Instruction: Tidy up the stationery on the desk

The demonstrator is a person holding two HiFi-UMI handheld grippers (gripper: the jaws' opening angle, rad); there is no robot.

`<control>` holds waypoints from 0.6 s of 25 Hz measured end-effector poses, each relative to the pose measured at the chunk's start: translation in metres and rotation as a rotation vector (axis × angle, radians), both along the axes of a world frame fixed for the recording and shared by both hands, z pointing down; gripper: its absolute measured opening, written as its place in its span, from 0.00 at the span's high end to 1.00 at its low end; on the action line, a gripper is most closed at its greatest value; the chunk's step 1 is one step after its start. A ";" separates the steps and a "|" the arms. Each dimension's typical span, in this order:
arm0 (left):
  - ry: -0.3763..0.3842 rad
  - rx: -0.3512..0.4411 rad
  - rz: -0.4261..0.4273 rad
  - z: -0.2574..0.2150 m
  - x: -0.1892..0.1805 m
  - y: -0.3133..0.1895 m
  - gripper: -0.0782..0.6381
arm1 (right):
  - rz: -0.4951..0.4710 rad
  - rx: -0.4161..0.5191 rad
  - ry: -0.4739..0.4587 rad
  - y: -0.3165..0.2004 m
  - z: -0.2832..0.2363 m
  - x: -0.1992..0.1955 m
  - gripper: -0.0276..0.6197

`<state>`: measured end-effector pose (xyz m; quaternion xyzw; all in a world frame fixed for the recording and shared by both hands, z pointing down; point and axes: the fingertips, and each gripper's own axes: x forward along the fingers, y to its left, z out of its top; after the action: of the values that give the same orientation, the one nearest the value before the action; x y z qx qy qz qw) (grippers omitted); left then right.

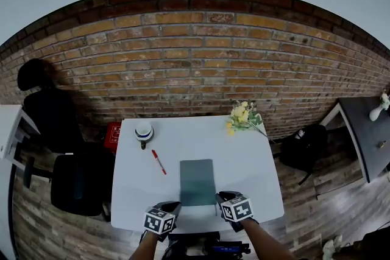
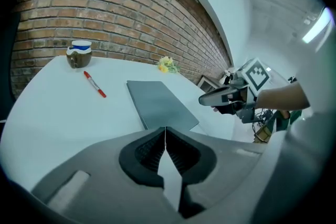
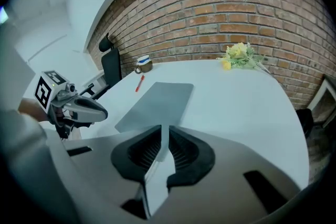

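A grey-green notebook (image 1: 197, 181) lies closed on the white desk (image 1: 256, 161), near its front edge. A red pen (image 1: 159, 162) lies to its left, and farther back stands a small pot with a white lid (image 1: 144, 131). My left gripper (image 1: 173, 208) hovers at the notebook's near left corner and my right gripper (image 1: 223, 198) at its near right corner. Both are shut with nothing between the jaws. The left gripper view shows the notebook (image 2: 159, 104), the pen (image 2: 95, 84), the pot (image 2: 79, 53) and the right gripper (image 2: 206, 100). The right gripper view shows the notebook (image 3: 156, 105) and the left gripper (image 3: 103, 110).
Yellow flowers (image 1: 244, 117) lie at the desk's far right corner. A black office chair (image 1: 76, 182) stands left of the desk, with a red box (image 1: 112, 136) on the floor behind it. A black bag (image 1: 303, 146) sits on the floor to the right. A brick wall runs behind.
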<state>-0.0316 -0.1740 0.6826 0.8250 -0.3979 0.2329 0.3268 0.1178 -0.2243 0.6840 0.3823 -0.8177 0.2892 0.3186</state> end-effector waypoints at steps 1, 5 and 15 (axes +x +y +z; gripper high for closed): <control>-0.011 -0.007 0.013 0.002 0.002 -0.002 0.87 | 0.003 -0.009 -0.001 0.001 0.004 -0.002 0.87; -0.037 -0.030 0.043 0.010 0.005 -0.012 0.70 | 0.025 -0.044 -0.010 0.004 0.017 -0.012 0.74; -0.090 -0.039 0.029 0.030 0.017 -0.038 0.65 | 0.165 -0.052 -0.061 -0.006 0.038 -0.022 0.62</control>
<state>-0.0144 -0.2119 0.7129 0.8131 -0.3954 0.2820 0.3211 0.0956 -0.2299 0.7216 0.4308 -0.7852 0.3470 0.2783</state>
